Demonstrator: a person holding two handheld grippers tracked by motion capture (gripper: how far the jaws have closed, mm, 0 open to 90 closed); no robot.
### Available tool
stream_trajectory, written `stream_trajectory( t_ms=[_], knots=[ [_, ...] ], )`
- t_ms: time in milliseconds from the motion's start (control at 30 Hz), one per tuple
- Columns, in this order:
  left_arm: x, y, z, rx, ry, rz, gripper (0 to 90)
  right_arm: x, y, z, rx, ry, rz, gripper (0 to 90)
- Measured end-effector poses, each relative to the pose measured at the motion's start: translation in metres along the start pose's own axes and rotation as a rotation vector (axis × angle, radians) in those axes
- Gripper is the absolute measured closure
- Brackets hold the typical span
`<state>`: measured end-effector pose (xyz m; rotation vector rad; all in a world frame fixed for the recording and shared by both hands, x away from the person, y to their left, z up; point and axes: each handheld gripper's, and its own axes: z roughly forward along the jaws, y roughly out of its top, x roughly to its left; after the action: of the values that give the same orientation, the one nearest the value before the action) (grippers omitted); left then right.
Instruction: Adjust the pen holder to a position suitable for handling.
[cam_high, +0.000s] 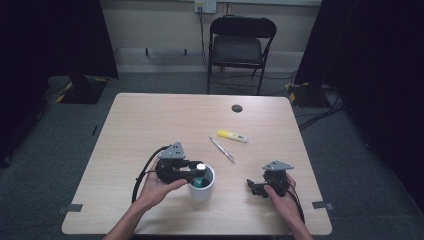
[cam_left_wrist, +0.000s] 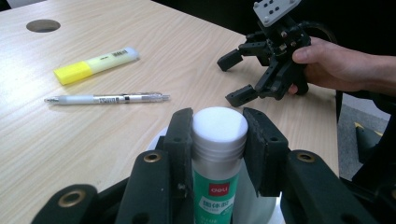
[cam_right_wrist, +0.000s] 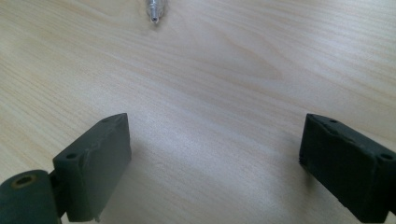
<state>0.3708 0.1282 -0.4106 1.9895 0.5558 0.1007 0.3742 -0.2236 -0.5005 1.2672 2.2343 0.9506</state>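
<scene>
Here we found our left gripper (cam_left_wrist: 219, 135) clamped on the white-capped, green-labelled glue stick (cam_left_wrist: 218, 154), its two black jaws pressed against either side of the cap. The stick stood upright, its lower part inside the round white cup (cam_high: 207, 187), which sat on the pale wooden worktop (cam_high: 150, 120) near its front edge. In the high view the left gripper (cam_high: 199, 170) reached over the cup's rim from the left. Our right gripper (cam_right_wrist: 215, 163) was spread wide with nothing between its jaws, hovering just above bare wood; from the left gripper view it (cam_left_wrist: 236, 77) sat well apart from the cup, held in a hand (cam_left_wrist: 336, 65). Farther out on the worktop lay a slim silver-and-clear pen (cam_left_wrist: 107, 98) and, just beyond it, a yellow highlighter with a pale cap (cam_left_wrist: 95, 65), the two close but apart.
</scene>
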Motion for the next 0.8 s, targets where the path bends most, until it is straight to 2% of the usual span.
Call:
stream_trajectory(
  t_ms=[100, 167, 267, 400, 600, 800],
  knots=[
    [0.0, 0.0, -0.001, 0.004, -0.001, -0.001, 64.3, 0.0, 0.0, 0.0, 0.0, 0.001, 0.0, 8.0],
    [0.0, 0.001, -0.003, -0.012, -0.022, -0.007, 63.7, 0.0, 0.0, 0.0, 0.0, 0.001, 0.0, 8.0],
    [0.0, 0.002, -0.004, -0.004, -0.012, 0.003, 63.6, 0.0, 0.0, 0.0, 0.0, 0.001, 0.0, 8.0],
    [0.002, 0.002, -0.006, -0.019, -0.017, -0.014, 64.5, 0.0, 0.0, 0.0, 0.0, 0.001, 0.0, 8.0],
    [0.003, 0.003, -0.011, -0.022, -0.003, -0.007, 68.1, 0.0, 0.0, 0.0, 0.0, 0.001, 0.0, 8.0],
    [0.011, 0.0, -0.026, -0.042, 0.017, -0.03, 72.7, 0.0, 0.0, 0.0, 0.0, 0.002, -0.001, 8.0]
  ],
)
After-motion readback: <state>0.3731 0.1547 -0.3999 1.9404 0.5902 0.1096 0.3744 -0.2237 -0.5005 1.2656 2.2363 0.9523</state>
